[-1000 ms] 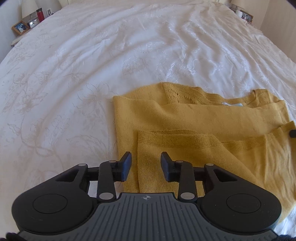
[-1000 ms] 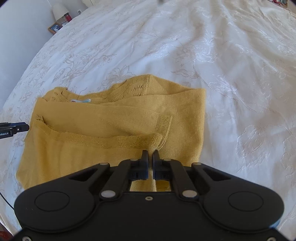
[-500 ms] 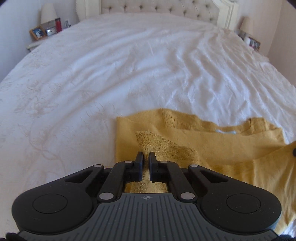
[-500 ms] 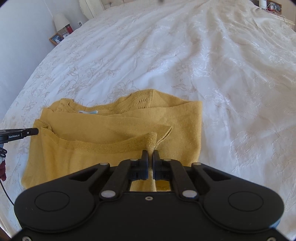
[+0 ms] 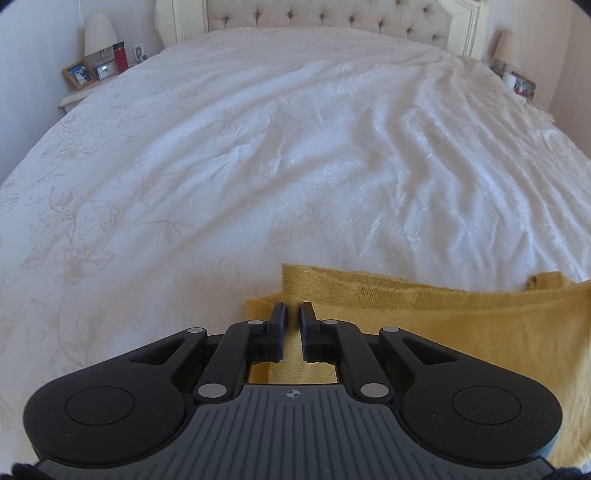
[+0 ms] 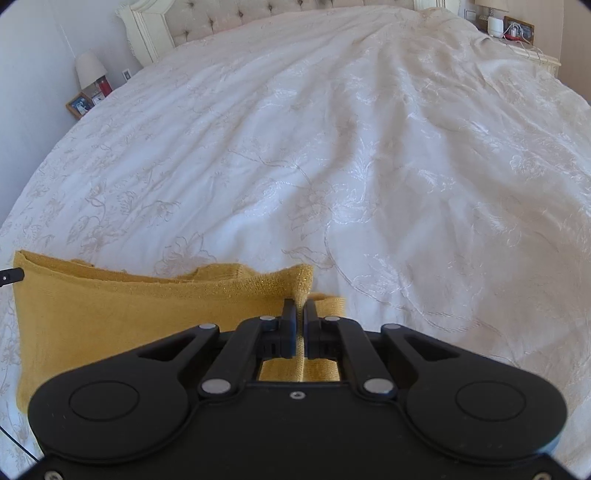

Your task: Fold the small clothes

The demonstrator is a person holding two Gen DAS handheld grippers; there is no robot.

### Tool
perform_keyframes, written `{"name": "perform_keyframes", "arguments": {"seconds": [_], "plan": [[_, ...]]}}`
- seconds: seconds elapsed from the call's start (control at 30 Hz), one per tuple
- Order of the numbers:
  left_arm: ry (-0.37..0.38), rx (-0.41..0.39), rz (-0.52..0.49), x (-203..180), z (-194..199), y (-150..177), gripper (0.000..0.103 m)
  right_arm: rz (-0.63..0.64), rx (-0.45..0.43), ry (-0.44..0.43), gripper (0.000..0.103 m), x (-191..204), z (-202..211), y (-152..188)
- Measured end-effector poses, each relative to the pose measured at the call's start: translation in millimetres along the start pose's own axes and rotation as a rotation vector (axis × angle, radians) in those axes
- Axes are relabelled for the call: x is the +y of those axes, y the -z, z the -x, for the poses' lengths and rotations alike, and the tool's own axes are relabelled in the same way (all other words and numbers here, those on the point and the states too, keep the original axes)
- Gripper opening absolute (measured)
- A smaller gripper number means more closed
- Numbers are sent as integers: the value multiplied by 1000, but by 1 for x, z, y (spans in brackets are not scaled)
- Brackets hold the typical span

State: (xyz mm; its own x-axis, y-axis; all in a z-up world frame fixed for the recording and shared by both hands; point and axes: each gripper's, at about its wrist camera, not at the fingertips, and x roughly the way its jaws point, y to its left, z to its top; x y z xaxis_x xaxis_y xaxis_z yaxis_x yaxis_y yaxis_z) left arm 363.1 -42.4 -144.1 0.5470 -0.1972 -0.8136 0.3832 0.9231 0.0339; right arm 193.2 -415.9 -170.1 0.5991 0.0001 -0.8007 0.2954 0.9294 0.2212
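A mustard-yellow knit garment [image 5: 461,325] lies on the white bedspread [image 5: 258,166], its near hem lifted between the two grippers. My left gripper [image 5: 290,312] is shut on the hem's left corner, which rises between the fingers. My right gripper [image 6: 300,308] is shut on the hem's right corner; the same garment [image 6: 129,310] stretches to the left in the right wrist view. The raised hem hides most of the garment behind it. The tip of the left gripper [image 6: 11,275] shows at the left edge of the right wrist view.
The white embroidered bedspread [image 6: 369,166] runs far ahead to a tufted headboard [image 5: 325,14]. A bedside table with a lamp [image 5: 99,33], photo frame and red bottle stands at the far left. Another bedside table [image 6: 517,33] is at the far right.
The left gripper closed on the hem's left corner. Both grippers then raised the hem and carried it forward over the garment, so most of the sweater has dropped behind the lifted edge.
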Motion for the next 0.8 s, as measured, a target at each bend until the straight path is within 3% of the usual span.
{"name": "perform_keyframes", "arguments": {"seconds": [0.1,0.13,0.2,0.23,0.27,0.3,0.47,0.67,0.8], "plan": [[-36,66,46,8,-18,1,13,-21,42,23,18,-2,-12,3],[-44,76,66,12,-20,3,23,-30,51,30,18,-4,-14,4],[-51,75,103,21,-15,7,24,-47,58,43,33,-6,-13,7],[-51,71,109,25,-11,10,25,-59,56,50,52,-9,-10,10],[-47,75,108,27,-6,13,28,-71,53,46,64,-11,-6,13],[-36,85,104,29,-2,17,31,-85,52,37,68,-13,-3,16],[25,106,98,31,24,45,52,-160,96,7,85,-20,12,39],[124,219,110,23,47,91,71,-228,161,-44,101,-10,35,80],[125,287,99,13,59,117,78,-252,201,-80,102,4,48,104]]}}
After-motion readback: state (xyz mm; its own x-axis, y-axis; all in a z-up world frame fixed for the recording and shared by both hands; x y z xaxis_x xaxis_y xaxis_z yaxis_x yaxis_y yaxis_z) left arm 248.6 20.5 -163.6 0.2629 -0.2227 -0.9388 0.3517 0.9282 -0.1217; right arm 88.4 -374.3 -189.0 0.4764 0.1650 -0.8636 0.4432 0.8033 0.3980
